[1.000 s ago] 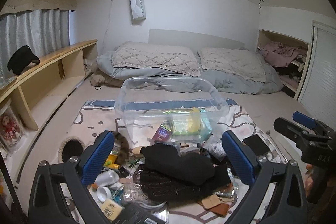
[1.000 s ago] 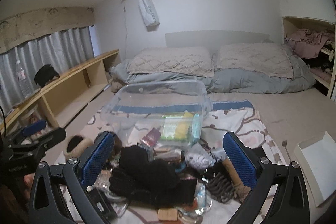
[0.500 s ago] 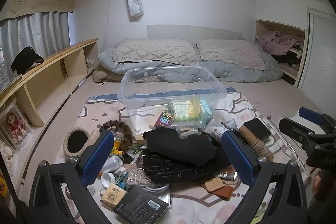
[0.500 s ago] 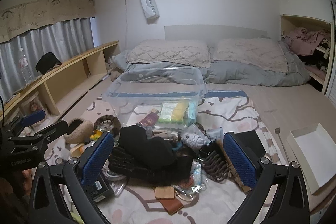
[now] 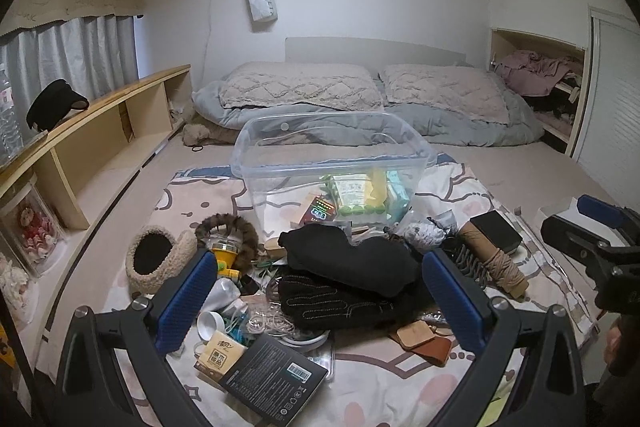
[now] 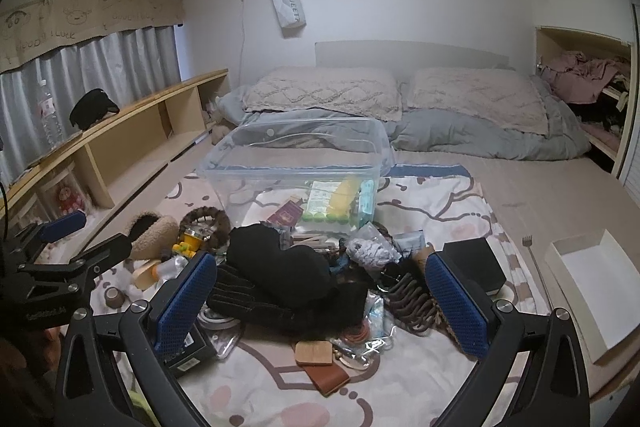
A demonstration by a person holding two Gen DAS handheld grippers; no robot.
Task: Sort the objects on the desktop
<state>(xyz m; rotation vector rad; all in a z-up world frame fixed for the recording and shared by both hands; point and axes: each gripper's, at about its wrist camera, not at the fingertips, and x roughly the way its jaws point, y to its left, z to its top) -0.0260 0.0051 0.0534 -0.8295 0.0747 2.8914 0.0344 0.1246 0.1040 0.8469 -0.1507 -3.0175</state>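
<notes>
**Both grippers poised over the heap, nothing picked**

The clutter pile (image 5: 340,283) lies on the patterned blanket (image 5: 360,387) just near of the clear plastic bin (image 5: 332,163) — the likely destination, since a few packets already sit inside. Black gloves (image 5: 336,301) top the heap, so they look easiest to take first. The left gripper (image 5: 320,297) hangs above the pile, jaws spread wide, touching nothing. The right gripper (image 6: 320,301) hangs likewise — wide apart and empty. A white tray (image 6: 592,279) waits far right.
</notes>
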